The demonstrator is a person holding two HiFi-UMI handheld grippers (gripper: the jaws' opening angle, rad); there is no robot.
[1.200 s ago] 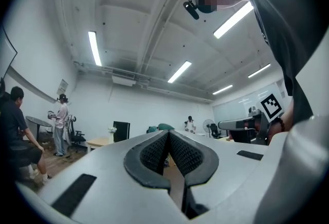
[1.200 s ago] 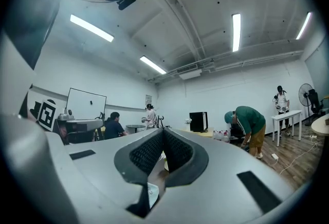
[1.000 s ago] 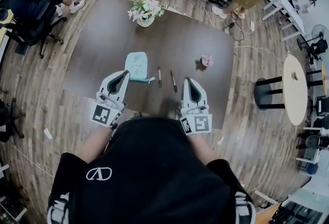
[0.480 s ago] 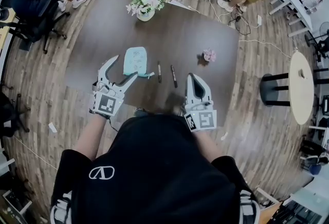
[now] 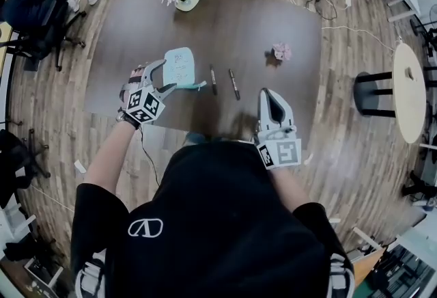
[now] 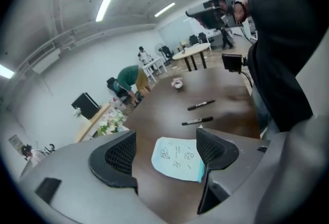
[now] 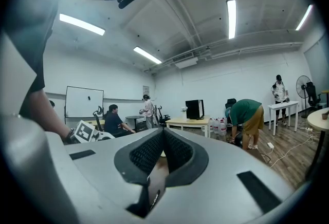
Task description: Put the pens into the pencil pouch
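Head view looks steeply down on the counter point(image 5: 246, 23) from above. Left gripper view, close over that counter, tilts down; both show the pencil pouch point(image 6: 177, 159). Right gripper view faces level across the room.

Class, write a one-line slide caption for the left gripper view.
Left gripper, jaws just opened and gripping nothing, aimed at the pale blue pencil pouch on the dark table, two pens beyond.

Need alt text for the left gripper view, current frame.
The left gripper, its jaws just opened wide and holding nothing, points down at a light-blue pencil pouch lying flat on a dark brown table. Two black pens lie beyond the pouch, apart from it.
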